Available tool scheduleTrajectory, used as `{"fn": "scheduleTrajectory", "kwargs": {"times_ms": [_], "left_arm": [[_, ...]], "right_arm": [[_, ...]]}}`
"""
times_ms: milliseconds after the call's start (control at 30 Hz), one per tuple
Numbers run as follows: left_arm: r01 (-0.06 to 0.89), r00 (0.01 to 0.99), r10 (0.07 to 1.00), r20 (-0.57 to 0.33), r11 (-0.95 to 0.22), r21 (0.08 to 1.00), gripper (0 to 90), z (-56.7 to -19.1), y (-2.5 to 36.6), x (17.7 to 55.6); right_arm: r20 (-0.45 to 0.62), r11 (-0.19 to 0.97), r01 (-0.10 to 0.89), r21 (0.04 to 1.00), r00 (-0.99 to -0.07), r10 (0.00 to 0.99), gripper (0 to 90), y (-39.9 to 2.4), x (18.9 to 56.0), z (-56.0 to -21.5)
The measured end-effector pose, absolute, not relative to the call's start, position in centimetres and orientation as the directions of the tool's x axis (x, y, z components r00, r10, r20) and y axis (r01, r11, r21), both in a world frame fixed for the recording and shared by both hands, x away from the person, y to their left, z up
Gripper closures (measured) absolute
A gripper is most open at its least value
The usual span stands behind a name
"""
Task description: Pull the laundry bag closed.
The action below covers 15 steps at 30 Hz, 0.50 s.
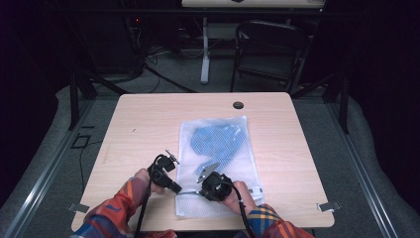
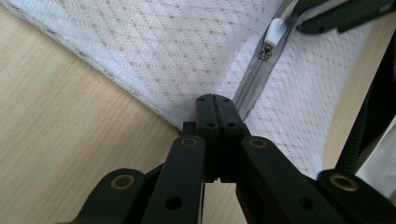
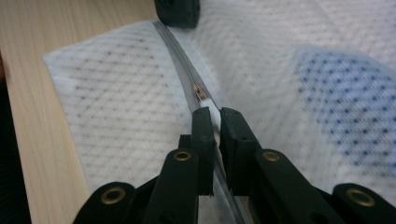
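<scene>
Near the front edge of the light wooden counter [image 1: 143, 119], the white mesh zippered laundry bag [image 1: 233, 163] lies flat, left gripper [image 2: 216, 100] fingers pressed together pinching its corner, right gripper [image 3: 214, 116] fingers narrowly apart around the white zipper pull [image 3: 212, 112]; risk: pull slips out, mesh bunches.

Blue item [image 1: 216, 139] blurred behind mesh

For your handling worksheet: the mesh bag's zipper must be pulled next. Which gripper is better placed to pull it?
Probably the right gripper: its jaws straddle the white zipper tab on the mesh bag. The left gripper is shut on the bag's corner, anchoring it.
</scene>
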<state>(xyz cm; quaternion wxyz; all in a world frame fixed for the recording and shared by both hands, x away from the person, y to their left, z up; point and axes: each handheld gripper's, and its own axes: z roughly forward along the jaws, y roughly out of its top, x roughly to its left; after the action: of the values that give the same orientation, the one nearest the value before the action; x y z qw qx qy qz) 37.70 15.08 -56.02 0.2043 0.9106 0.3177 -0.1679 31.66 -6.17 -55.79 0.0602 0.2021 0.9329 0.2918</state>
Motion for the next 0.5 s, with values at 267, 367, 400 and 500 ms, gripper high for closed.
{"fn": "scheduleTrajectory", "kwargs": {"times_ms": [267,367,400,500], "left_arm": [[0.648,0.737,0.505,-0.45,-0.717,0.257,87.2,-55.9,15.0,37.9],[0.655,0.73,0.507,-0.458,-0.709,0.26,82.7,-55.9,14.9,37.9],[0.655,0.73,0.495,-0.471,-0.704,0.275,80.9,-55.7,14.7,37.8],[0.652,0.729,0.48,-0.488,-0.704,0.281,80.3,-55.8,14.4,37.7]], "right_arm": [[-0.014,0.761,0.317,0.567,-0.919,0.393,81.4,-4.7,32.2,-56.0],[-0.007,0.757,0.318,0.571,-0.92,0.392,79.6,-4.7,32.2,-56.1],[-0.003,0.766,0.304,0.567,-0.928,0.371,77.8,-4.8,32.3,-56.1],[0.013,0.768,0.311,0.56,-0.93,0.367,77.1,-4.7,32.3,-56.5]]}}
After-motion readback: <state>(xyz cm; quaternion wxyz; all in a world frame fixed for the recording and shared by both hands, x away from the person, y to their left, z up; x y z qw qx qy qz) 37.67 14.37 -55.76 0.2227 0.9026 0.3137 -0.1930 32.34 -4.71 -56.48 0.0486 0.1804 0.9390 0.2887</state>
